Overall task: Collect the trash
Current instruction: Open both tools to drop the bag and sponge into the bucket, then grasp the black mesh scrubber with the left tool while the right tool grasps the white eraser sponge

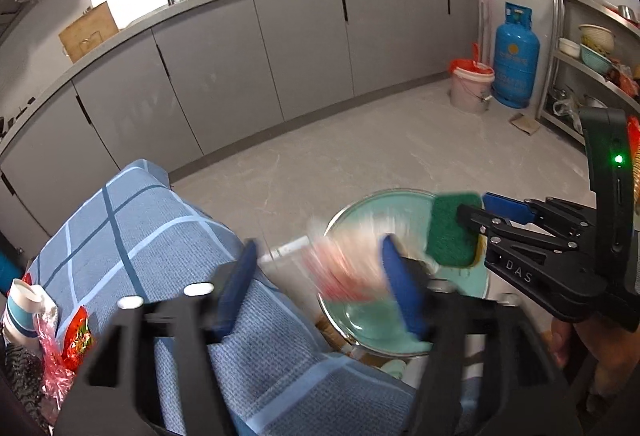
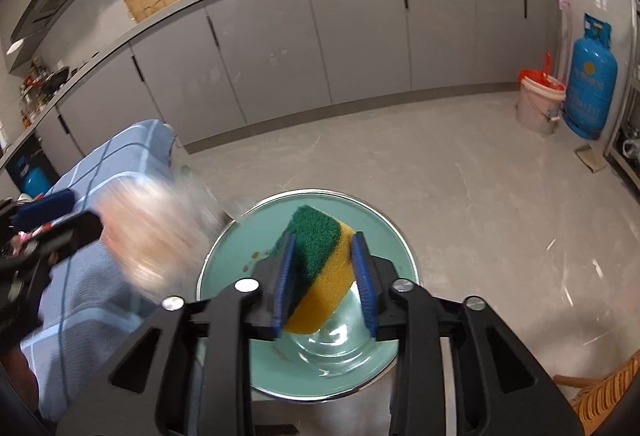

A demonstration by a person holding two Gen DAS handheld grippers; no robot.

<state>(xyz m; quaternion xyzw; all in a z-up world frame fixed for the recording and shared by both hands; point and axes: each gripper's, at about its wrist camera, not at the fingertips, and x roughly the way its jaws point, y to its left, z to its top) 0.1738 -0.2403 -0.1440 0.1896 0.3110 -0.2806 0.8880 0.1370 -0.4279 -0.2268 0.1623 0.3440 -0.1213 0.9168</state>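
A blurred pink-and-white wrapper (image 1: 344,264) is in mid-air between my left gripper's (image 1: 320,284) spread fingers, above the edge of a round teal bin (image 1: 384,332). It shows as a pale blur in the right wrist view (image 2: 160,236). My left gripper is open. My right gripper (image 2: 326,276) is shut on a green-and-yellow sponge (image 2: 324,268) and holds it over the teal bin (image 2: 360,368). The sponge also shows in the left wrist view (image 1: 454,232). More trash lies at the left on the blue checked cloth (image 1: 160,236): a paper cup (image 1: 22,310) and red wrappers (image 1: 76,340).
Grey kitchen cabinets (image 1: 280,47) run along the back. A blue gas cylinder (image 1: 516,59) and a pale bucket (image 1: 470,87) stand at the right by a metal shelf (image 1: 592,67). A wicker chair edge (image 2: 600,392) is at the right.
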